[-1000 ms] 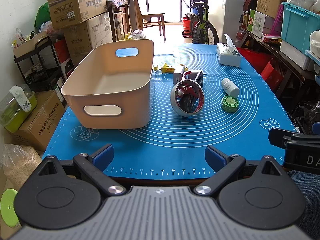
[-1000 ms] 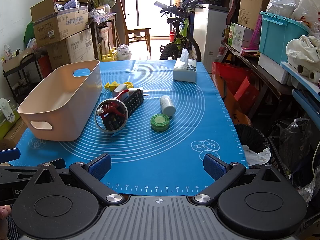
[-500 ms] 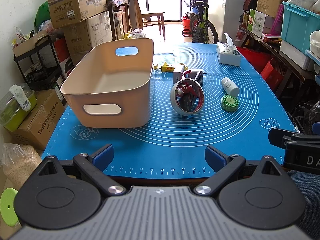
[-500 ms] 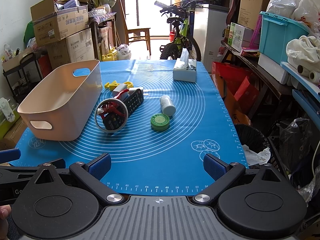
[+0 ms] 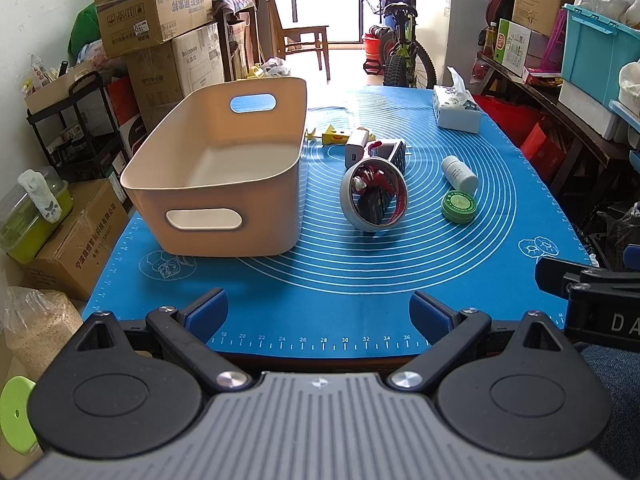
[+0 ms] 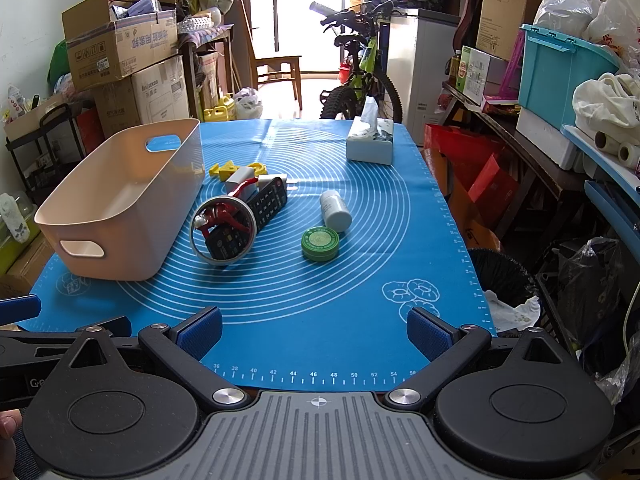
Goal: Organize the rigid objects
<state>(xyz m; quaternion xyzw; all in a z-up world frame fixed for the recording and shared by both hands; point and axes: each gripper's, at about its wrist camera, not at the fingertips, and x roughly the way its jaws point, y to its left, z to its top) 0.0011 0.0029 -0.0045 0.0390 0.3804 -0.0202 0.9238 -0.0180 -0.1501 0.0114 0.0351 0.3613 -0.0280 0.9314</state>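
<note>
Nothing has moved; both hand-held grippers, left (image 5: 319, 307) and right (image 6: 314, 327), stay spread, empty

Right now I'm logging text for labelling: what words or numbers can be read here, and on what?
"18" to "36", even numbers: ruler along the blue mat's near edge, left wrist view.
"36" to "56": same ruler, right wrist view.
"DA": right gripper's body, cut off.
"Ge": left gripper's body, cut off.
Green tin, cardboard boxes, remote control: print too small or blurred.

Ruler numbers 18–36 along the blue mat (image 5: 360, 280) front edge.
</note>
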